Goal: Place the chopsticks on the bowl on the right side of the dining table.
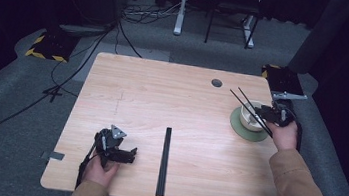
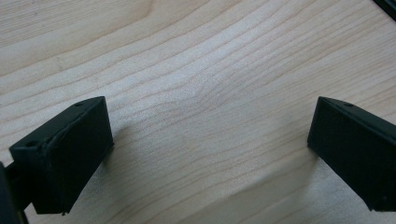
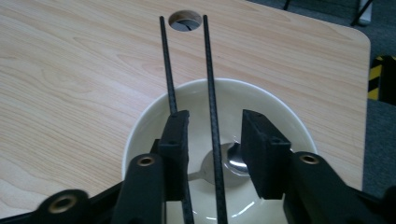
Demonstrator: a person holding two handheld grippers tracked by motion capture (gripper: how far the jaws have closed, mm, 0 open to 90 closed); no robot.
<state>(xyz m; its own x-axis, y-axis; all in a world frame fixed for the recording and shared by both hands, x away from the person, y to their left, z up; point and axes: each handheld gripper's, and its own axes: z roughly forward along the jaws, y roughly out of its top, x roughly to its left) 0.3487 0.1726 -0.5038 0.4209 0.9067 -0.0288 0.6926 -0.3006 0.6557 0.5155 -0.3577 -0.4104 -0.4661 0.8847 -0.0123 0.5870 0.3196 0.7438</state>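
A white bowl (image 1: pixel 249 118) stands on a green saucer (image 1: pixel 237 127) at the table's right side. My right gripper (image 1: pixel 267 114) hovers over the bowl (image 3: pixel 285 109), jaws partly open. Two thin black chopsticks (image 1: pixel 247 107) run between the jaws and rest across the bowl; one chopstick (image 3: pixel 169 70) lies along the left jaw, the other (image 3: pixel 208 74) stands free in the gap. A metal spoon (image 3: pixel 229 163) lies in the bowl's bottom. My left gripper (image 1: pixel 127 155) rests low at the front left, open (image 2: pixel 210 135) over bare wood with nothing between its jaws.
A second pair of black chopsticks (image 1: pixel 164 162) lies straight at the table's front middle. A round cable hole (image 1: pixel 216 83) sits at the back right of the wooden table (image 1: pixel 162 96). Cables and desk legs (image 1: pixel 180 13) are on the floor beyond.
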